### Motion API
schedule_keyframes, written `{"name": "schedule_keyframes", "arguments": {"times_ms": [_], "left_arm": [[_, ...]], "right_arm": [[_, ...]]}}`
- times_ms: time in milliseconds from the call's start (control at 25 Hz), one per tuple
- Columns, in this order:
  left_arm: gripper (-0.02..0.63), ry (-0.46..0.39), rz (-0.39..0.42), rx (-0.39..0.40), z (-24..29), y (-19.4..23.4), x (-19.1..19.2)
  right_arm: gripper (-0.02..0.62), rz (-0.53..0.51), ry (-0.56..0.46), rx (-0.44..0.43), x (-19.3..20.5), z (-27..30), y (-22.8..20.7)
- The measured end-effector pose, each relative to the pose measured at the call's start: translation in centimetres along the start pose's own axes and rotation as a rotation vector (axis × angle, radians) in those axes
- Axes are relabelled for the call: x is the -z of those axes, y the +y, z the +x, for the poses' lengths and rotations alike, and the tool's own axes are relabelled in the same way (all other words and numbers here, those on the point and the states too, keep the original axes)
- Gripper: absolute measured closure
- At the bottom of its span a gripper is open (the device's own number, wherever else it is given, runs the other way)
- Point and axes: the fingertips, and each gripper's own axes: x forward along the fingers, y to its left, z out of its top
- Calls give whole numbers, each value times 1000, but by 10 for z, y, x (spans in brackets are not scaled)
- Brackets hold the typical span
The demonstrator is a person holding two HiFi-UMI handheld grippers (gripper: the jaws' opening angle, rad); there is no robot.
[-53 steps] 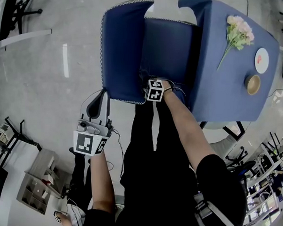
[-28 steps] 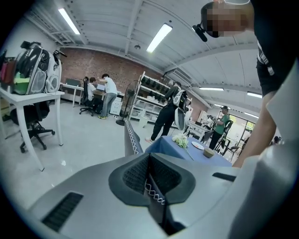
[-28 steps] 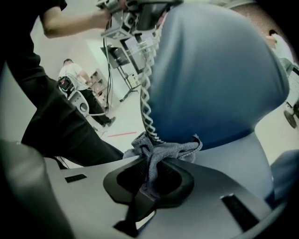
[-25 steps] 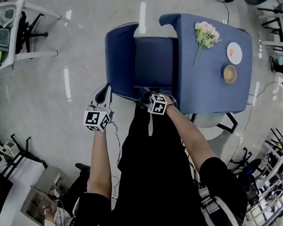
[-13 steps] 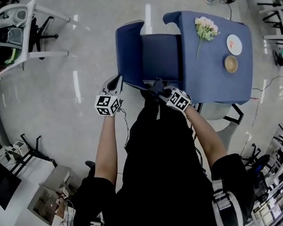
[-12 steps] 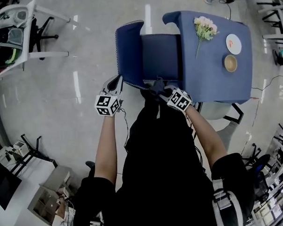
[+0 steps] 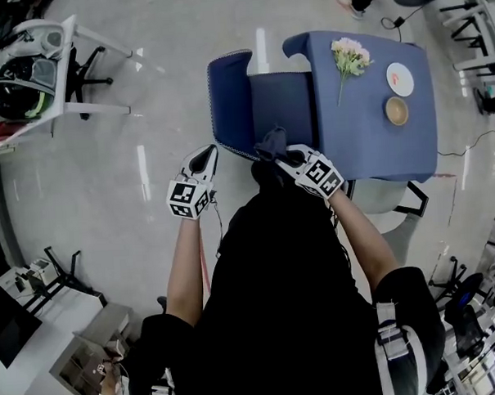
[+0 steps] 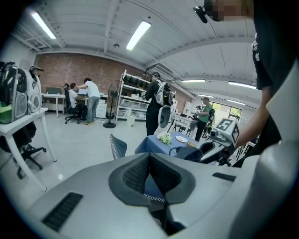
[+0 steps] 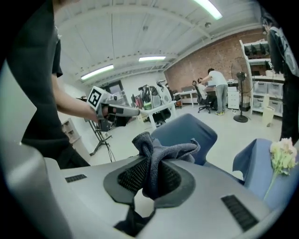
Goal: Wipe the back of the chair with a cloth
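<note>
A blue chair (image 7: 231,103) with white-stitched trim stands pushed up to a blue-clothed table (image 7: 367,122). In the head view its backrest is on the left. My right gripper (image 7: 283,154) is shut on a dark grey cloth (image 7: 271,140), held at the seat's near edge. The right gripper view shows the cloth (image 9: 156,151) bunched between the jaws, with the chair back (image 9: 187,132) beyond it. My left gripper (image 7: 205,156) hangs just left of the backrest's near corner, shut with nothing in it. In the left gripper view (image 8: 150,161) the backrest (image 8: 117,145) shows ahead.
On the table lie a bunch of flowers (image 7: 348,57), a white plate (image 7: 399,79) and a small bowl (image 7: 396,110). A white desk with bags (image 7: 29,71) stands at the far left. People work at desks and shelves in the background (image 8: 91,100). Grey floor surrounds the chair.
The head camera has pulled back, so chair and table look smaller. My right gripper with the cloth has come away from the seat front and swung a little right. The left gripper has stayed beside the backrest.
</note>
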Motion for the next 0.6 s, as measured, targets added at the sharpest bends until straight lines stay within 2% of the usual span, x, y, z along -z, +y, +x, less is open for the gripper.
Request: {"name": "schedule_keyframes", "arguments": {"times_ms": [200,400,600], "left_arm": [[581,-36,50,19,-21,-22,-24],[581,-79,59,19,-43,-33,-39],[581,-107,131,2,-53,-39,-52]], "right_arm": [[531,-50,-91,12,-46,-12,12],[531,-94,-117,41,-64,-22,19],[531,-123,-145,59,-81,-35,23]]}}
